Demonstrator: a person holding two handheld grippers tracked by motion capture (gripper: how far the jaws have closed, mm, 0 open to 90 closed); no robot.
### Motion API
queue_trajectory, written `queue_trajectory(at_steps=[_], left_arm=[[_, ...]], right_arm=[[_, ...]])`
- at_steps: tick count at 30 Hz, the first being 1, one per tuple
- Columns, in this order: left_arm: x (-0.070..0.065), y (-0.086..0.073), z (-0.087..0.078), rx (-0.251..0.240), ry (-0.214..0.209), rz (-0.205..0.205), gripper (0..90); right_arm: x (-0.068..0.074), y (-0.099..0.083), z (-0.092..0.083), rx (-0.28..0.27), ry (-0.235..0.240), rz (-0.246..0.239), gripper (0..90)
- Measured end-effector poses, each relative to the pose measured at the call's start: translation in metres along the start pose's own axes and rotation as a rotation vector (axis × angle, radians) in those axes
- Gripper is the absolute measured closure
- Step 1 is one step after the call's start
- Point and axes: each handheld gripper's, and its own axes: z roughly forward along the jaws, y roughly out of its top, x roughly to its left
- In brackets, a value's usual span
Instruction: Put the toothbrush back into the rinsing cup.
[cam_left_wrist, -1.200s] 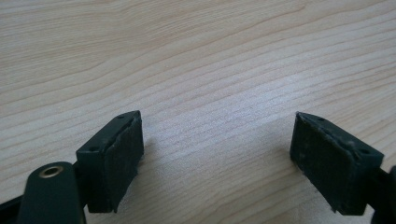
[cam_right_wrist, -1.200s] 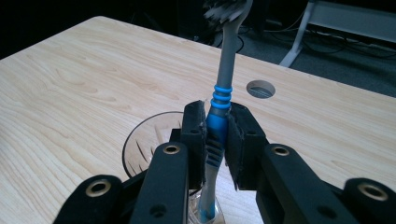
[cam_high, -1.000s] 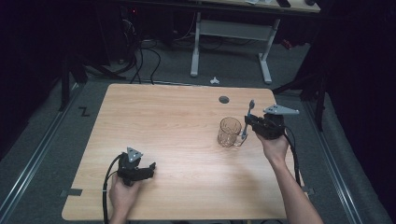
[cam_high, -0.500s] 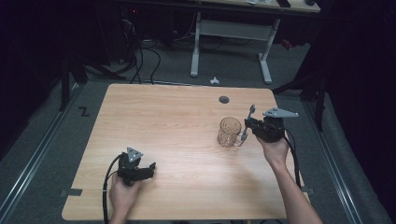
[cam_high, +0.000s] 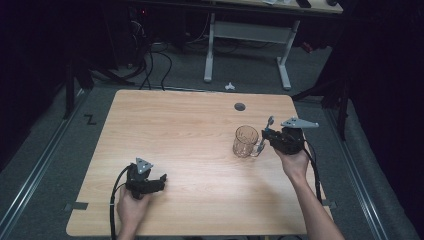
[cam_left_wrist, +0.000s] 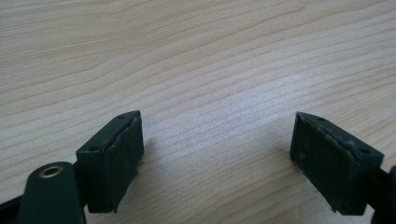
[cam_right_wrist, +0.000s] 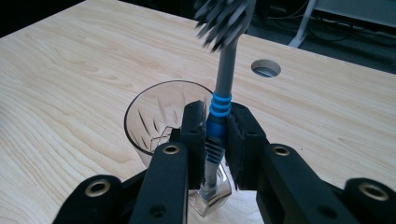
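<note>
Grey-blue toothbrush (cam_right_wrist: 218, 116) clamped in right gripper (cam_right_wrist: 217, 140) (no readable lettering).

The worktop (cam_high: 190, 135) is pale beige wood with fine, wavy brown grain running along it, and a small dark round hole (cam_high: 240, 106) near its far edge. The glass (cam_right_wrist: 163, 116) is clear with a faint amber tint and cut, leaf-like streaks on its wall. The toothbrush (cam_right_wrist: 219, 107) has a grey stem, bright blue rings and a blue ribbed grip. Each hand-held gripper, left (cam_high: 159, 181) and right (cam_high: 265, 136), is matt black with a light grey plate on top. The floor (cam_high: 55, 165) is dull grey.
</note>
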Motion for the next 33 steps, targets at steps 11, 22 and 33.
queue_trajectory(at_steps=[11,22,33], left_arm=[[0.000,0.000,0.000,0.000,0.000,0.000,18.0],[0.000,0.000,0.000,0.000,0.000,0.000,18.0],[0.000,0.000,0.000,0.000,0.000,0.000,17.9]], right_arm=[[0.002,-0.002,0.004,0.018,-0.003,-0.010,78.3],[0.002,-0.006,0.005,0.023,-0.004,0.001,78.9],[-0.003,-0.011,-0.005,-0.007,-0.002,0.031,65.6]])
